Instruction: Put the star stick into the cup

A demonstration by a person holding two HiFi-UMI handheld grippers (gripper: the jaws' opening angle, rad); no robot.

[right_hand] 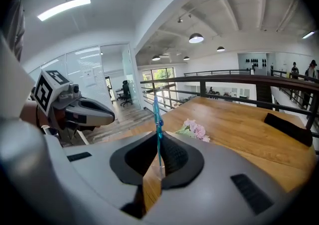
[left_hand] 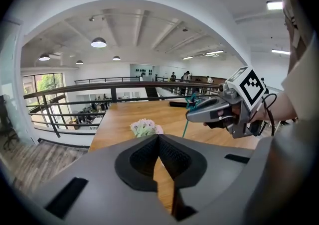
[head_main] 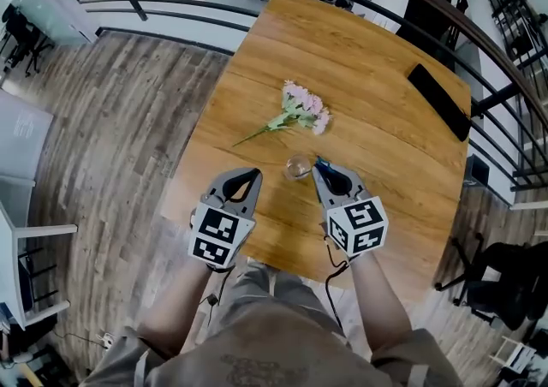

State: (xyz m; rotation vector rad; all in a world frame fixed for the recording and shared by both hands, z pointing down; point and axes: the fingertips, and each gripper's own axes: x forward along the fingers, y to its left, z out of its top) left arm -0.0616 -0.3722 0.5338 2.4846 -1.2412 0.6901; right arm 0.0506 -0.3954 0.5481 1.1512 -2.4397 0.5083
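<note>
Both tools are pressed together: my left gripper (head_main: 253, 175) empty, my right gripper (head_main: 321, 169) pinching the thin teal star-topped stick (right_hand: 158, 119). The small clear glass cup (head_main: 298, 167) stands just left of it; I'd centre the stick's tip over its rim before lowering.

Set on a mezzanine floored in weathered grey-brown planks (head_main: 111, 137). Ringed by a dark metal railing (head_main: 171, 0) running just past the far edge of the wooden table (head_main: 385, 163). Lit from above by round pendant lamps (left_hand: 98, 43) and long strip lights (right_hand: 64, 8) under a white beamed ceiling (left_hand: 149, 25). Glazed on one side with tall windows (left_hand: 42, 87), greenery showing behind. Furnished beyond the rail with what may be office chairs (head_main: 21, 34), too small to tell for sure.
</note>
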